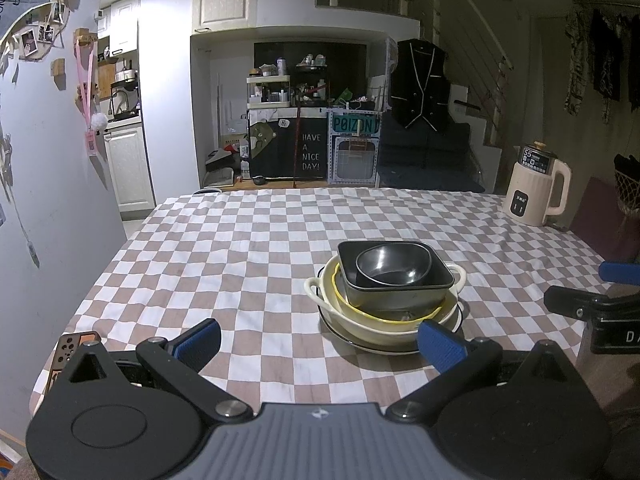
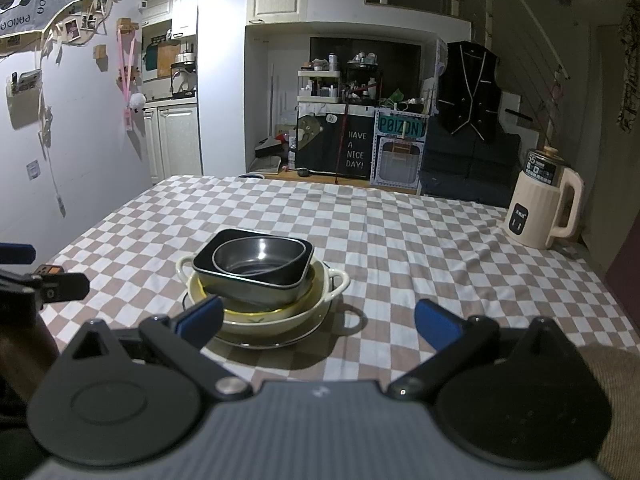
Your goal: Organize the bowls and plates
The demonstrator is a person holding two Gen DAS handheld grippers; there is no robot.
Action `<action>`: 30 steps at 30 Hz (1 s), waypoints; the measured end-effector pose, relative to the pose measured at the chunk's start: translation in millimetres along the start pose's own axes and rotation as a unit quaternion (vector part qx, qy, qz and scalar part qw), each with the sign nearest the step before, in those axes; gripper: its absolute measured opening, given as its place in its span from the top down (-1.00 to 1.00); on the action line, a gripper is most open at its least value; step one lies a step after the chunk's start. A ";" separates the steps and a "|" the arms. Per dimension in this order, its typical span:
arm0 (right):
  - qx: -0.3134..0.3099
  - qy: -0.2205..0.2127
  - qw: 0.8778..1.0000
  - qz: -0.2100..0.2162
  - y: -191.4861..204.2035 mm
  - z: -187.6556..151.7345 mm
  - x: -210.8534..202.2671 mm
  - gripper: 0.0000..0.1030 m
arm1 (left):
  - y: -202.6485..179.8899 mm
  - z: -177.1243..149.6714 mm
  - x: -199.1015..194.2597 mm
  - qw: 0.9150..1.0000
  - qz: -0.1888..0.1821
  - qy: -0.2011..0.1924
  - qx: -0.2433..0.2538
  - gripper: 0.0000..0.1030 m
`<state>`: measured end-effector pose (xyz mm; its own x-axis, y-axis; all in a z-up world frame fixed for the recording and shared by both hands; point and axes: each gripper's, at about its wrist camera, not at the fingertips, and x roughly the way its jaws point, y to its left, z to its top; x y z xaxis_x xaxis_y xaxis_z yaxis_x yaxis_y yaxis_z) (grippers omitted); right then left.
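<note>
Both grippers [image 1: 318, 340] [image 2: 318, 322] gape (empty) — dark bowls [image 1: 394, 266] nested in cream dishes [image 1: 384, 326].

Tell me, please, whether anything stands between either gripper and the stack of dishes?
Nothing visible does. Only bare checked cloth lies between the open left gripper and the stack, and the open right gripper is already beside it. The kettle stands far off to the right.

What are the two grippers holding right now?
Nothing. The left gripper and the right gripper are both open with nothing between their fingers. The stack of bowls sits untouched on the table.
</note>
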<state>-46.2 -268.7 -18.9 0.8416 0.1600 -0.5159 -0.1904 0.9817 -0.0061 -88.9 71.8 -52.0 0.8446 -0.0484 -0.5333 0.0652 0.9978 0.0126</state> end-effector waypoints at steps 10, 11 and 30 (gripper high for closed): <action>-0.001 0.000 1.000 -0.001 0.3 -0.3 0.1 -0.99 | -0.6 -0.2 0.4 1.000 0.000 0.000 -0.001 -1.00; -0.001 -0.001 1.000 -0.001 0.8 -0.5 0.5 -0.99 | -2.2 -1.0 1.2 1.000 0.001 0.001 0.000 -1.00; -0.005 -0.004 1.000 0.002 1.1 -1.1 -0.5 -0.99 | -3.3 -1.8 0.1 1.000 0.003 -0.002 0.001 -1.00</action>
<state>-47.4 -267.8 -19.6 0.8448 0.1647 -0.5091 -0.1988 0.9799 -0.0129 -90.0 68.6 -53.6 0.8475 -0.0425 -0.5290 0.0608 0.9980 0.0172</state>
